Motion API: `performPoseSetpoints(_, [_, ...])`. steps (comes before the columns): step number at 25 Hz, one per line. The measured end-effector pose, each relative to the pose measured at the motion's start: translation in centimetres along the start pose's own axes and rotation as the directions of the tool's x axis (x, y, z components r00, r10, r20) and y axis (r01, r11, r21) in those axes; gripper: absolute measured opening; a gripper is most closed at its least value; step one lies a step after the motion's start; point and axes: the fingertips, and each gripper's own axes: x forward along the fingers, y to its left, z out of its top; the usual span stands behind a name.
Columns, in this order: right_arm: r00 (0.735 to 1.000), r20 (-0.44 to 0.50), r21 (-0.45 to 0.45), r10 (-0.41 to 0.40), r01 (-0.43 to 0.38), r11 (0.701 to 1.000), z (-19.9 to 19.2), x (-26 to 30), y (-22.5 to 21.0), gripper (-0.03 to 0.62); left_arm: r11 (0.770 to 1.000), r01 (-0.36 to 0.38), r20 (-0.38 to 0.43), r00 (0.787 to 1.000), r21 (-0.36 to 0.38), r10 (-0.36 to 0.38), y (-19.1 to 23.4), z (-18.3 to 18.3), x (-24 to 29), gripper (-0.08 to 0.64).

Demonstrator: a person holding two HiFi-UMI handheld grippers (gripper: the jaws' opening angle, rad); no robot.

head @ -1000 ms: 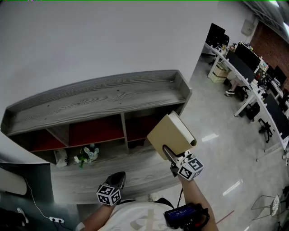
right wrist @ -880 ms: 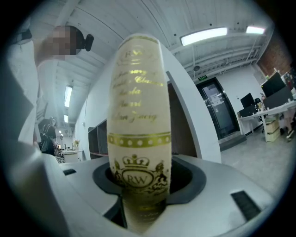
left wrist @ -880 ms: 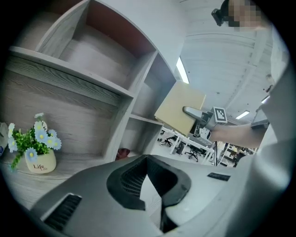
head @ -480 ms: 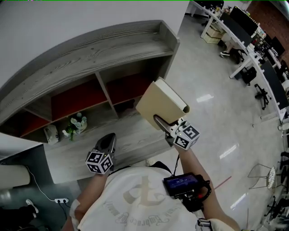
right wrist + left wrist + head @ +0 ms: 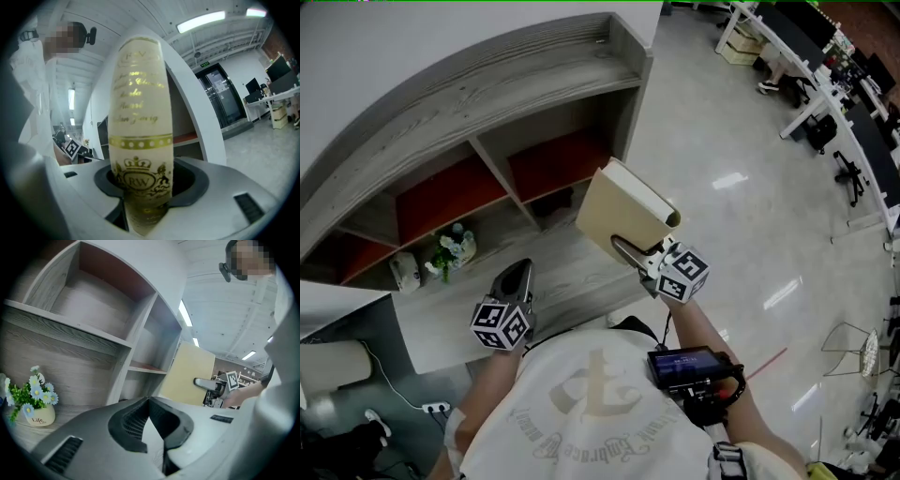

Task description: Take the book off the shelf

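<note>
Right tongs grasp the book, already clear of the shelf; left tongs sit clenched, empty. Removal looks essentially done.

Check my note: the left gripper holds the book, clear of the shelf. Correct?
No: the right gripper holds the book, clear of the shelf. The right gripper view shows its spine between the jaws; the left gripper is empty.

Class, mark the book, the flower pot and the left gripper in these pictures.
book point(image 5: 617, 211), head view, front cover.
flower pot point(image 5: 40, 416), left gripper view, pot's white side.
left gripper point(image 5: 521, 267), head view, between its fingertips.
</note>
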Motion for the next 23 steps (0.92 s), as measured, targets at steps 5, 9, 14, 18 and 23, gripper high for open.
performPoseSetpoints(5, [1.000,-0.019,0.016,0.013,-0.013,1.000,-1.2,-0.3,0.2,0.219,1.000,-0.005,-0.008,1.000,-0.002,0.005,-0.8,-0.4,-0.1,0.002])
performPoseSetpoints(9, [0.999,-0.033,0.026,0.029,-0.028,0.999,-1.9,-0.6,0.3,0.219,1.000,-0.016,-0.014,1.000,-0.003,0.016,-1.2,-0.6,-0.2,0.001])
performPoseSetpoints(14, [0.998,-0.049,0.037,0.043,-0.042,0.998,-2.7,-1.0,0.5,0.219,1.000,-0.019,-0.021,1.000,-0.002,0.019,-1.8,-1.0,0.0,0.002])
performPoseSetpoints(18, [0.997,-0.051,0.039,0.052,-0.050,0.998,-2.8,-1.2,0.4,0.219,1.000,-0.009,-0.028,1.000,0.006,0.009,-2.5,-1.0,0.4,0.002])
performPoseSetpoints(23, [0.996,-0.054,0.041,0.065,-0.063,0.997,-2.8,-1.5,0.3,0.219,1.000,-0.010,-0.031,0.999,0.010,0.010,-3.0,-1.2,0.7,0.002])
